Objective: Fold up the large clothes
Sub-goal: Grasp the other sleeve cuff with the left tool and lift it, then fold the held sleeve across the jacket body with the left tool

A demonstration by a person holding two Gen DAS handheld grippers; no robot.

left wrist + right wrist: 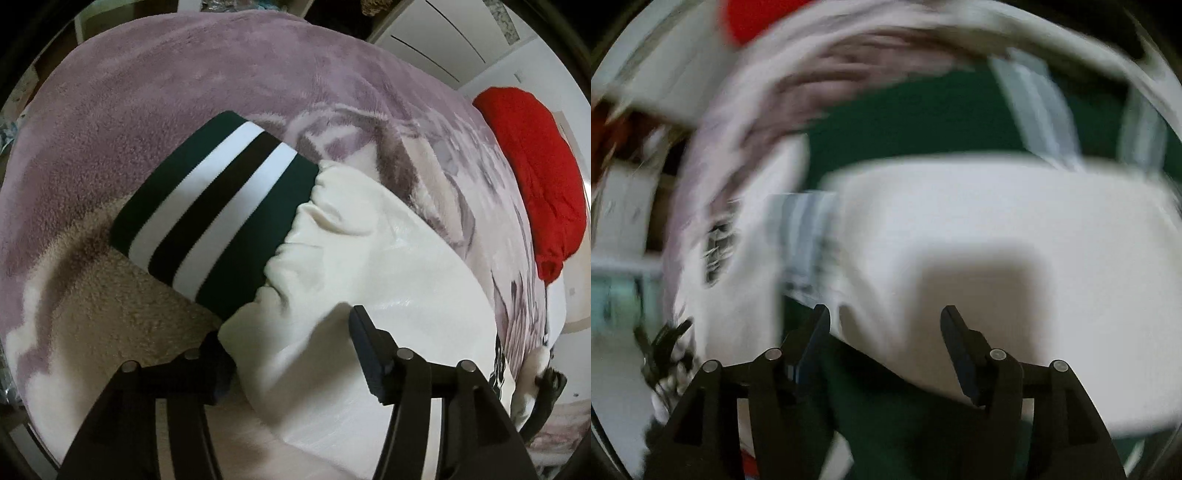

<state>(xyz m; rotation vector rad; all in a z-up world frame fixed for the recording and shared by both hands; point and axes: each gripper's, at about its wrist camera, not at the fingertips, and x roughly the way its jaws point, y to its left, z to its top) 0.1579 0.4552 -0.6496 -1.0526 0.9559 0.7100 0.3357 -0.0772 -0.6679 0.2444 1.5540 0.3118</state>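
- Left wrist view: a cream sleeve (369, 236) of the jacket is laid across the centre of the frame on a mauve fleece blanket (184, 74); its striped cuff (214, 210), banded in dark green, white and black, lies flat at centre left.
- The left gripper (291, 343) is seen at the lower edge with its jaws apart. Sleeve fabric lies between them and covers the tip of the left finger, but no pinch is shown; the sleeve is judged to be released.
- A red garment (532, 177) is bunched at the right edge, well apart from the jacket.
- Right wrist view: heavy motion blur is present. A cream panel (997, 229) is seen over the dark green body (923, 118) of the jacket, with pale stripes at upper right.
- The right gripper (882, 332) is shown at the lower edge with jaws apart. Green cloth lies low between the fingers; no clamping is visible.
- Progress is judged as partial: one sleeve appears to be laid over. Whether the other sleeve is folded cannot be told. The body folds are judged to remain.
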